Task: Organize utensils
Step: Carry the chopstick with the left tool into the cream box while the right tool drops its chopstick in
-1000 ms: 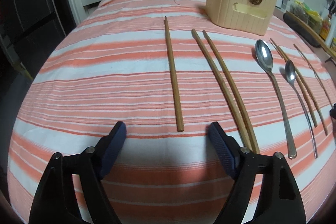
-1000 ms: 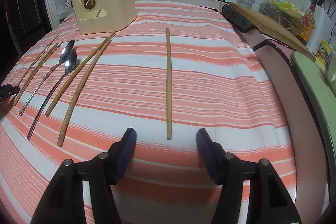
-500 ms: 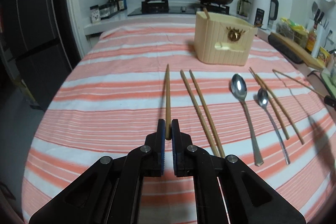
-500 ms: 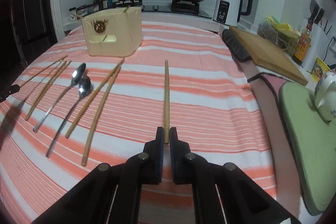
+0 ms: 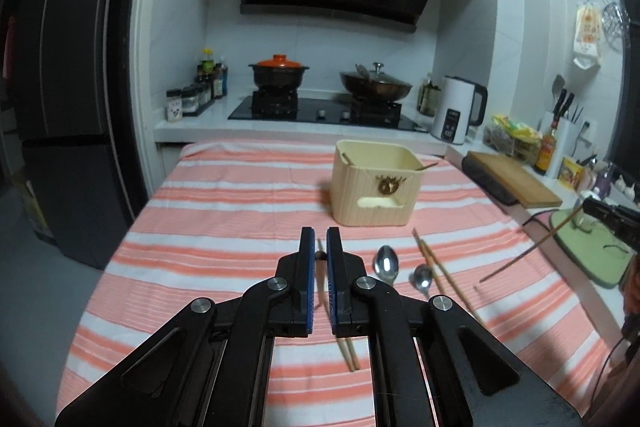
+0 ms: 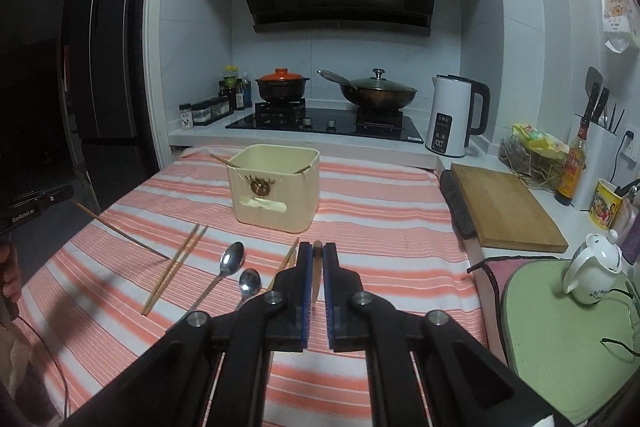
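My left gripper [image 5: 320, 241] is shut on a wooden chopstick [image 5: 320, 269] and holds it raised above the striped table. My right gripper [image 6: 317, 255] is shut on another wooden chopstick [image 6: 316, 275], also lifted; it shows in the left wrist view [image 5: 528, 251] at the right. The cream utensil box [image 5: 376, 189] stands ahead on the table, open at the top, also in the right wrist view [image 6: 276, 193]. On the cloth lie two spoons [image 6: 230, 263] [image 6: 249, 283] and chopstick pairs [image 6: 176, 265] [image 5: 440, 273].
A wooden cutting board [image 6: 504, 209] and green mat [image 6: 560, 339] with a white teapot [image 6: 592, 269] lie right of the table. A stove with pots [image 5: 280, 71] and a white kettle [image 5: 456, 113] stand behind. A dark fridge [image 5: 60, 107] is at the left.
Both grippers closed on a chopstick each, then lifted them well above the table; the views have risen and tilted up toward the kitchen.
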Tool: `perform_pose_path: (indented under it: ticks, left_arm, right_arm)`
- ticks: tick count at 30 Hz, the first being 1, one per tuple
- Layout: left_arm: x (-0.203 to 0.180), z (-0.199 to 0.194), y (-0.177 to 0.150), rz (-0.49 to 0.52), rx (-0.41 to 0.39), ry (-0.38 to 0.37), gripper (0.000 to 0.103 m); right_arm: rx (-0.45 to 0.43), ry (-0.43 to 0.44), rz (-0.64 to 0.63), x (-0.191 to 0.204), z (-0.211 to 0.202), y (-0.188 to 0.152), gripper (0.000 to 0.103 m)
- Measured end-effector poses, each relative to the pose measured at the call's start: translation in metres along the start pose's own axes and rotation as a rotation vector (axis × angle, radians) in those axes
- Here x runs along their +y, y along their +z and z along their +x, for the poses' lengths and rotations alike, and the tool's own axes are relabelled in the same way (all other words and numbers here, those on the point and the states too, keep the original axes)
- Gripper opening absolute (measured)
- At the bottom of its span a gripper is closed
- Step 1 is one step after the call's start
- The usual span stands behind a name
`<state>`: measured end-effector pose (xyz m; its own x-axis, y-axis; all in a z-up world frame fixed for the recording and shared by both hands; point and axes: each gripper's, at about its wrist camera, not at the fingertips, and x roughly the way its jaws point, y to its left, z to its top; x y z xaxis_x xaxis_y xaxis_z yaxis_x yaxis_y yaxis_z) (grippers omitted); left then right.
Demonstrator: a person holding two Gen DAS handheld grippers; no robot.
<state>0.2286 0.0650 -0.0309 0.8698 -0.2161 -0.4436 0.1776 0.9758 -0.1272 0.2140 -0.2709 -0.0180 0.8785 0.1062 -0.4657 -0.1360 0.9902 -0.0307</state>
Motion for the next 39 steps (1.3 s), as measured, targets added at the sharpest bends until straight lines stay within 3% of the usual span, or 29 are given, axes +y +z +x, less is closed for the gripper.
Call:
perform_pose_path:
  ticks: [17,26,32,39]
  left_arm:
    - [-0.019,-0.028,0.022,-0.018,-0.056,-0.111,0.003]
    - [-0.032,-0.012,0.032,-0.008,-0.027,-0.160,0.003]
    - [-0.041,-0.001,0.060,0.001,-0.046,-0.193,0.003]
    - [-0.049,0.013,0.111,-0.010,-0.117,-0.219,0.003]
  right_arm:
    - [-0.077,0.101,0.019,0.020,-0.031,0.021,0.005]
    - [-0.065,0.148,0.025,0.026,-0.024,0.030,0.005]
    - [-0.065,0.160,0.026,0.029,-0.013,0.042,0.005]
    - [-0.107,0.168,0.007,0.034,0.005,0.079,0.005]
